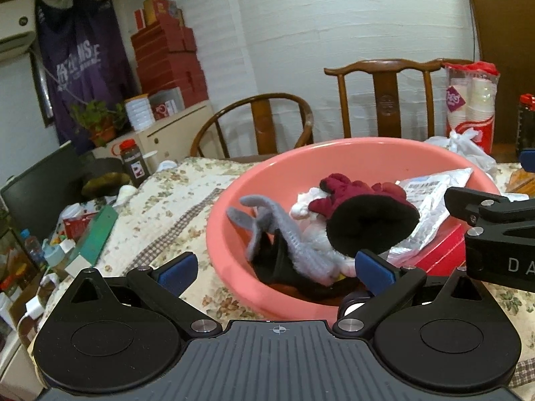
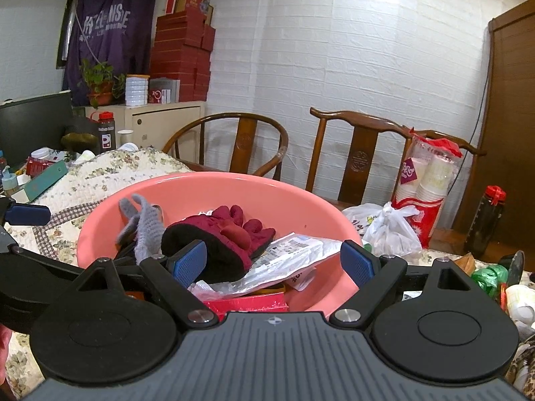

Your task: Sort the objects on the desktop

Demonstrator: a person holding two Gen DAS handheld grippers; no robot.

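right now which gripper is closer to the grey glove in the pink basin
Left. The left gripper hangs open right over the grey glove at the basin's near rim. The right gripper, also open, sits further right, over the plastic packet.

White brick-pattern wall, two wooden chairs, cream cabinet, stacked red boxes, brown door.
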